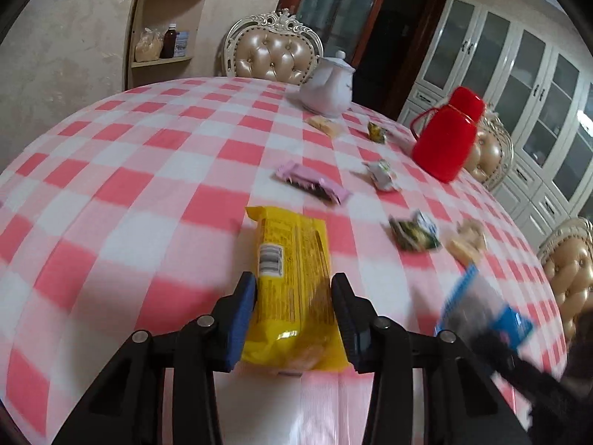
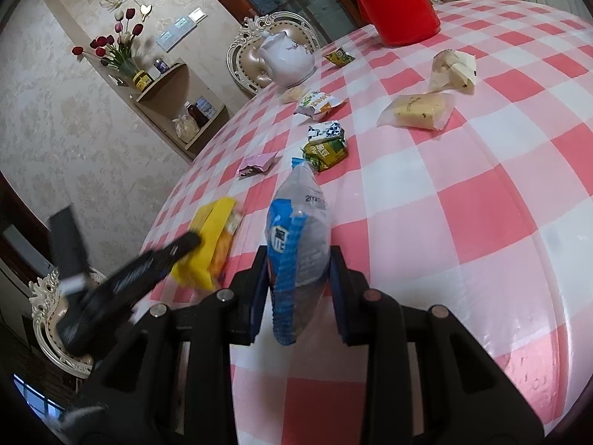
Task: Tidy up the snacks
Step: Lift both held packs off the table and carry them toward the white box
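With both claws loaded, I've got one snack per hand over the checked table (image 1: 148,170). Left gripper (image 1: 292,319) is clamped across the yellow packet (image 1: 289,259), pads on its long sides near the rear end, so most of the pack sticks out forward above the cloth. Right gripper (image 2: 298,289) is clenched on the blue-and-clear bag (image 2: 296,237), pinched at its lower part, top seal pointing away. Both look light; my read is that weight won't matter, crush will. Yellow one seems semi-stiff with a row of biscuits inside, so side grip is fine but squeeze stays modest. Blue bag is soft film, slick, contents loose: likely to sag or slide, better taken mid-body than by the seal. Loose on the table further out: pink wrapper (image 1: 313,181), green-and-white sachets (image 2: 326,144), pale pastry packs (image 2: 418,111), all thin and floppy, best pinched across the narrow width. Red flask (image 1: 448,133) and white teapot (image 1: 326,85) stand at the far edge, well apart from my claws.
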The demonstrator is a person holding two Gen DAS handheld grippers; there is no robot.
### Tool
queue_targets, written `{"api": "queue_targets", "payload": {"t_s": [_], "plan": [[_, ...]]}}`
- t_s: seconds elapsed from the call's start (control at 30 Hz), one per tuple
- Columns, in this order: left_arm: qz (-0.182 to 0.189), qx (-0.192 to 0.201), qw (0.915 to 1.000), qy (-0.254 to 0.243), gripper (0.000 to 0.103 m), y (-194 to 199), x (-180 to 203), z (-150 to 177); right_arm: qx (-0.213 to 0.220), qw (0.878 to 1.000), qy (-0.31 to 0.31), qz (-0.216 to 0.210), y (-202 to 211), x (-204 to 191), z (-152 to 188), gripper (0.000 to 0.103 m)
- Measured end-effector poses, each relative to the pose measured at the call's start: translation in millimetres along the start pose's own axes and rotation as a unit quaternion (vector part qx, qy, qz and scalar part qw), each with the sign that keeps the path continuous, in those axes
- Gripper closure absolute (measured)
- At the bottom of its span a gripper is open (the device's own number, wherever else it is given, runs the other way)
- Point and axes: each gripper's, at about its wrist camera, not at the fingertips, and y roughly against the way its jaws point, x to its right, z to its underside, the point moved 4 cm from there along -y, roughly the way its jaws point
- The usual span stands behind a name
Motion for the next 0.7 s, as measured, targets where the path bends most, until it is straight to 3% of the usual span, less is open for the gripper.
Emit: {"api": "queue_targets", "payload": {"t_s": [0.13,0.2,0.23,0.27,0.37,0.5,0.53,0.63,0.7], "plan": [[0.013,-0.01,0.9996,-0.021,0.055,9.2,6.3,14.2,0.001,1.0,0.007,0.015,0.2,-2.5,1.1,0.068],[0.003,-0.008,0.9994,-0.034,0.039,6.9,11.5,11.9,0.007,1.0,0.009,0.019,3.9,-3.5,2.7,0.068],[-0.002,-0.006,0.9994,-0.035,0.022,4.3,12.5,10.0,0.008,1.0,0.009,0.019,4.9,-3.1,3.0,0.068],[-0.011,-0.004,0.9992,-0.039,0.018,-0.5,14.7,6.2,0.007,1.0,0.008,0.016,5.5,-3.0,3.5,0.068],[-0.043,-0.013,0.9973,-0.058,0.018,-16.4,18.2,3.4,0.002,1.0,0.009,0.016,3.8,-3.6,4.3,0.068],[-0.049,-0.049,0.9969,-0.038,0.018,-35.2,10.5,0.5,-0.005,1.0,0.024,0.014,1.1,-8.5,5.7,0.068],[-0.054,-0.054,0.9965,-0.033,0.021,-38.7,7.6,-0.4,-0.006,0.999,0.029,0.014,0.4,-9.9,6.2,0.068],[-0.054,-0.063,0.9957,-0.041,0.052,-40.8,5.5,1.2,-0.015,0.999,0.04,0.016,-3.3,-13.0,7.7,0.068],[-0.055,-0.062,0.9956,-0.044,0.053,-38.5,5.4,3.7,-0.029,0.999,0.042,0.019,-8.2,-12.4,9.4,0.068]]}}
